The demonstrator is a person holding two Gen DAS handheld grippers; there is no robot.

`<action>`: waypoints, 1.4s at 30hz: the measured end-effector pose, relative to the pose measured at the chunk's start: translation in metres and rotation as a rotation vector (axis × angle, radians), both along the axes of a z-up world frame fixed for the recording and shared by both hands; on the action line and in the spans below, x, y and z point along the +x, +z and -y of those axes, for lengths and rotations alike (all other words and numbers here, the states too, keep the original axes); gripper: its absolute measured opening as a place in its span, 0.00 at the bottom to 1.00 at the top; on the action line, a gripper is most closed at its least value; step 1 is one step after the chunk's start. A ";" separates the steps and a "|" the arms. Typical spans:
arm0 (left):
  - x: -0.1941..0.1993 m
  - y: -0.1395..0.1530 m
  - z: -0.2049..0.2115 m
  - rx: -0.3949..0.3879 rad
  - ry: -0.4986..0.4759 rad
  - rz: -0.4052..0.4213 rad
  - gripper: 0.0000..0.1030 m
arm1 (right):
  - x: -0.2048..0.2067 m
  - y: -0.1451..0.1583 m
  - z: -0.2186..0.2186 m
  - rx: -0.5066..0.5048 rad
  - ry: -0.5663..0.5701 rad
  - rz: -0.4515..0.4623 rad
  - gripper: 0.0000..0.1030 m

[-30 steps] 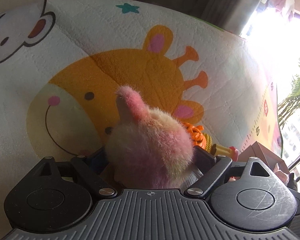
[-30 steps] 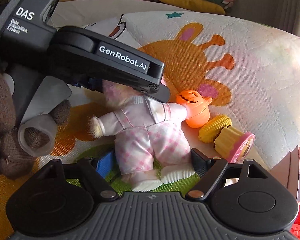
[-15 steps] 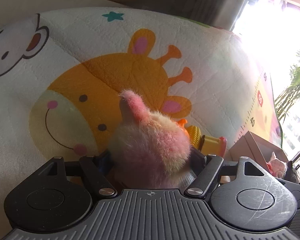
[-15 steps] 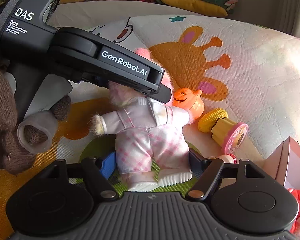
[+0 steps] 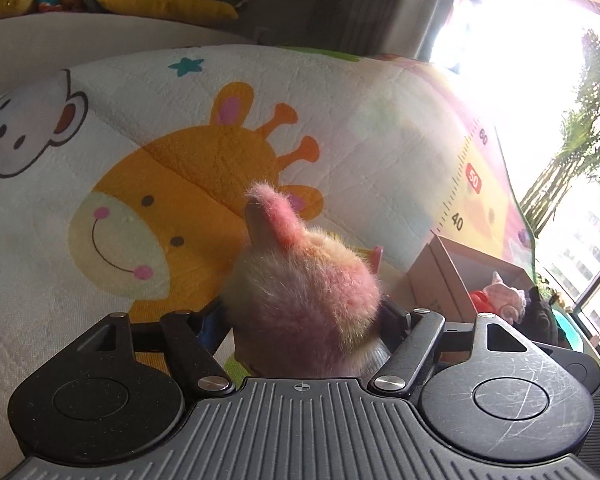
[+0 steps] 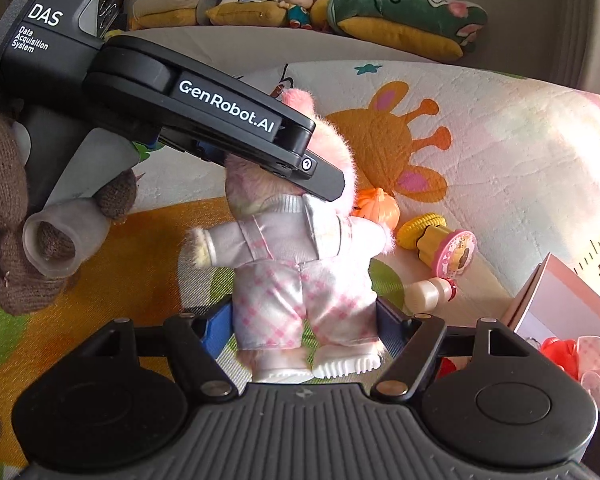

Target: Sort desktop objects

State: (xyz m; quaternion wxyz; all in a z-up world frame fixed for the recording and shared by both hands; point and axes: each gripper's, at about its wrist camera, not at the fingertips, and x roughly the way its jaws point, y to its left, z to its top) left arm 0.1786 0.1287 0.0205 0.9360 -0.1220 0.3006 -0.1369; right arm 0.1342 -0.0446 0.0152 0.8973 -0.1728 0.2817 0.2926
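The pink plush doll [image 6: 296, 264] hangs upright above the play mat [image 6: 500, 152], head up, white shoes down, its long axis vertical. The left tongs [image 6: 300, 168] pinch its fuzzy head; the right tongs [image 6: 304, 320] stand at its checked trousers, though whether they press it I cannot tell. Just behind lie an orange pumpkin toy [image 6: 376, 208] and a yellow toy [image 6: 440, 236]. To the right, a cardboard box [image 5: 444, 280] holds a red toy [image 5: 482, 300] and a small pink plush [image 5: 504, 292].
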 end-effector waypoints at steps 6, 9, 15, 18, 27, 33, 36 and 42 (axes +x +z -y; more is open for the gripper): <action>-0.028 0.014 0.029 0.053 -0.053 0.015 0.76 | -0.030 0.002 0.028 -0.043 0.026 0.014 0.71; -0.042 0.017 0.047 0.058 -0.089 0.014 0.76 | -0.046 0.002 0.045 -0.063 0.028 0.016 0.71; -0.072 0.015 0.084 0.061 -0.153 0.001 0.76 | -0.082 -0.003 0.081 -0.090 0.017 0.009 0.71; -0.087 0.012 0.102 0.056 -0.188 -0.020 0.75 | -0.101 -0.007 0.098 -0.109 0.005 0.008 0.71; -0.106 0.007 0.154 0.064 -0.306 -0.051 0.74 | -0.134 -0.010 0.144 -0.136 -0.084 0.025 0.71; -0.107 0.017 0.183 0.085 -0.359 -0.024 0.74 | -0.144 -0.004 0.167 -0.137 -0.146 0.062 0.71; -0.109 0.022 0.193 0.089 -0.378 -0.012 0.74 | -0.148 0.000 0.176 -0.142 -0.169 0.083 0.71; -0.112 0.032 0.211 0.097 -0.410 0.010 0.75 | -0.155 0.008 0.186 -0.164 -0.190 0.124 0.71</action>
